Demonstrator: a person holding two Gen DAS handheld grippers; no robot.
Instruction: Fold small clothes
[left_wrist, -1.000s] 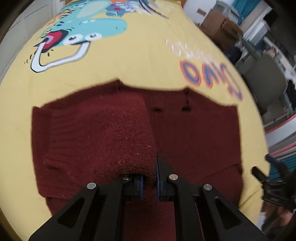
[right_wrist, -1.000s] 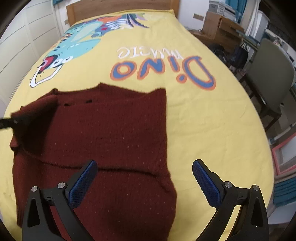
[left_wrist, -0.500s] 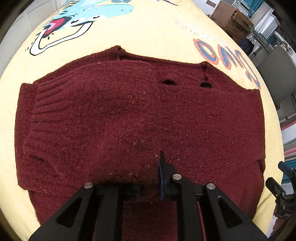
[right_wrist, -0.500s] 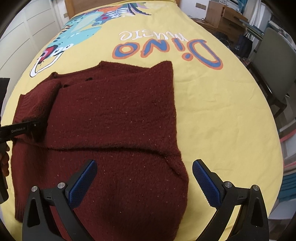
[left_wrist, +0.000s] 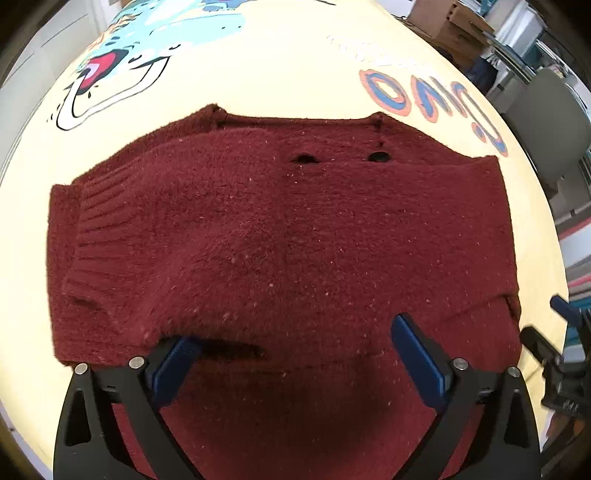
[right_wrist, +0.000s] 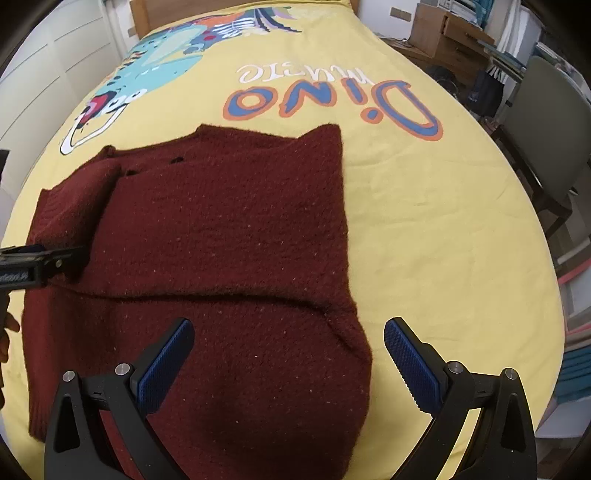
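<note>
A dark red knit sweater (left_wrist: 288, 236) lies flat on the yellow dinosaur bedspread (left_wrist: 280, 74), with a sleeve folded across its body; it also shows in the right wrist view (right_wrist: 229, 229). My left gripper (left_wrist: 295, 343) is open and sits low over the sweater, its left pad (left_wrist: 173, 363) tucked under the edge of the folded sleeve. My right gripper (right_wrist: 288, 350) is open and empty, hovering above the sweater's lower right part. The left gripper shows as a black bar at the left edge of the right wrist view (right_wrist: 40, 264).
The bedspread (right_wrist: 443, 229) stretches bare to the right of the sweater. A grey chair (right_wrist: 550, 136) and a wooden cabinet (right_wrist: 443, 33) stand beyond the bed's right side. White cupboard doors (right_wrist: 40, 81) are at the left.
My left gripper carried the sleeve down across the sweater's body, then opened and let it go. The right gripper stayed open, shifting a little nearer the sweater.
</note>
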